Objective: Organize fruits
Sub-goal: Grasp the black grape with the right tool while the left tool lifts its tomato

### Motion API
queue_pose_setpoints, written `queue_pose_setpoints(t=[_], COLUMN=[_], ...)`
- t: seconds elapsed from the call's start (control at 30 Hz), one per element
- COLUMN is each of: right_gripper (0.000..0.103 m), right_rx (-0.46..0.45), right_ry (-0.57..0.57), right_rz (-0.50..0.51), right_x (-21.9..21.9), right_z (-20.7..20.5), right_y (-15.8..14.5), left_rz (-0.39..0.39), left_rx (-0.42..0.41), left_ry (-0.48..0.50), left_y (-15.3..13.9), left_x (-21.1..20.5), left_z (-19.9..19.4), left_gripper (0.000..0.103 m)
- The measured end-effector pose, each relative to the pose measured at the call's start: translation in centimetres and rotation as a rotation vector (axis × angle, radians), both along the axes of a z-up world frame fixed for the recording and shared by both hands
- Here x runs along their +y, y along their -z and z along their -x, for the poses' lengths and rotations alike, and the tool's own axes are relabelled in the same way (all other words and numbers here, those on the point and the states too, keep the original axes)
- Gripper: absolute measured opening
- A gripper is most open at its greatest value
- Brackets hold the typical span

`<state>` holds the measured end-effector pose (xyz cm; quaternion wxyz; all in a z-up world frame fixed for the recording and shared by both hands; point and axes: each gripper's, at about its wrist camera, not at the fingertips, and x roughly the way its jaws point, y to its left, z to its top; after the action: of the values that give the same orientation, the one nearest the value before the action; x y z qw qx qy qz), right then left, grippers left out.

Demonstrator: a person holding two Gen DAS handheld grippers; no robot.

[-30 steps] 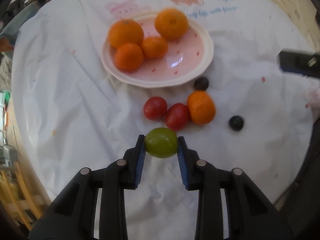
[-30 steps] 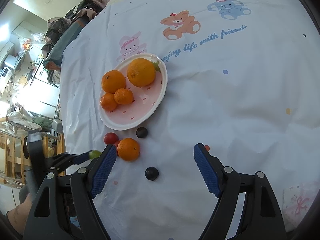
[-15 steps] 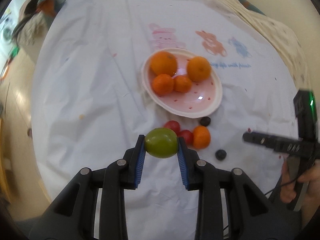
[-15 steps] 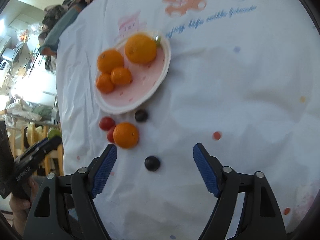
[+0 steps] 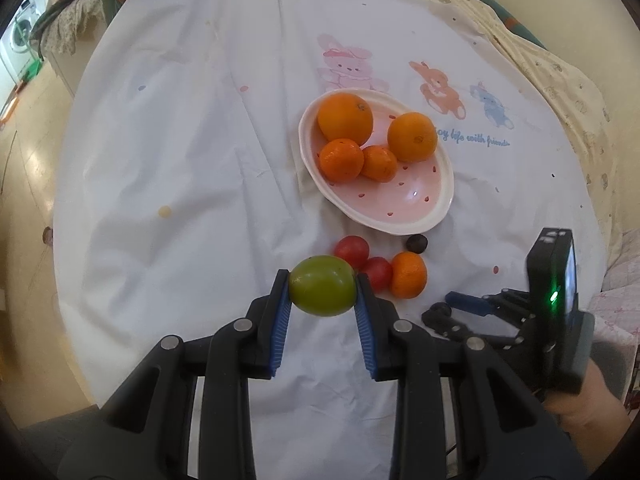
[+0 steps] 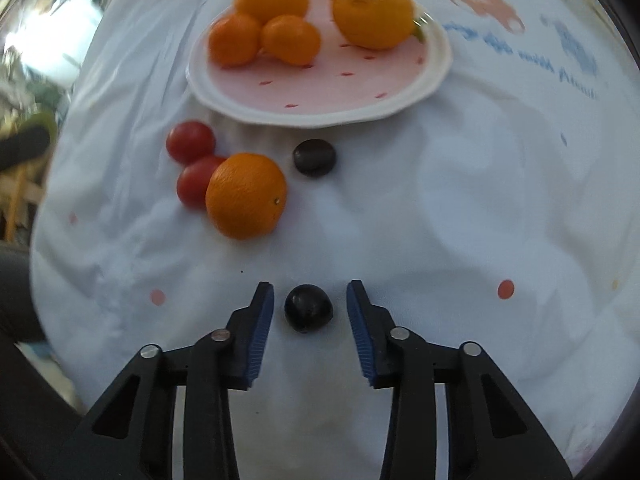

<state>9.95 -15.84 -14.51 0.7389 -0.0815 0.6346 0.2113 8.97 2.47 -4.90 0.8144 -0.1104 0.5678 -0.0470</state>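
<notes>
My left gripper point(image 5: 322, 285) is shut on a green fruit point(image 5: 322, 286) and holds it above the white cloth. A pink plate point(image 5: 404, 208) with several oranges point(image 5: 345, 117) lies ahead; it also shows in the right wrist view point(image 6: 320, 100). Two red tomatoes point(image 5: 352, 251), a loose orange point(image 5: 409, 274) and a dark grape point(image 5: 417, 243) lie in front of the plate. My right gripper point(image 6: 310, 300) is open low over the cloth, its fingers on either side of a second dark grape point(image 6: 308, 307), not touching it. The loose orange point(image 6: 246, 195) lies ahead to its left.
A white tablecloth point(image 5: 200, 160) with printed cartoon animals covers the round table. The right gripper's body point(image 5: 552, 288) shows at the right of the left wrist view. Clothes and a washing machine point(image 5: 20, 36) stand beyond the table's far left edge.
The right gripper has dropped down and forward and narrowed around the near dark grape. The left gripper has kept hold of the green fruit and drawn slightly closer to the plate.
</notes>
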Motion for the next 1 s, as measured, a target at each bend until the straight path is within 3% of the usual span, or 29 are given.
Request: queue_pose_setpoints(t=[0.07, 0.2, 0.73, 1.0], right_gripper=[0.025, 0.024, 0.024, 0.024], right_rx=[-0.031, -0.04, -0.053, -0.111], right_ry=[-0.041, -0.07, 0.081, 0.19], right_rz=[0.043, 0.047, -0.12, -0.241], right_x=[0.7, 1.0, -3.0, -6.2], right_z=[0.6, 1.1, 0.7, -0.3], right_y=[0.2, 0.0, -2.9, -6.6], left_rz=[-0.002, -0.03, -0.125, -0.165], left_rx=[-0.003, -0.012, -0.032, -0.057], left_ry=[0.005, 0.013, 0.025, 0.041], left_y=[-0.1, 0.0, 1.1, -0.2], left_x=[-0.1, -0.5, -0.7, -1.2], left_z=[-0.1, -0.1, 0.4, 0.9], left_gripper=[0.027, 0.027, 0.027, 0.027])
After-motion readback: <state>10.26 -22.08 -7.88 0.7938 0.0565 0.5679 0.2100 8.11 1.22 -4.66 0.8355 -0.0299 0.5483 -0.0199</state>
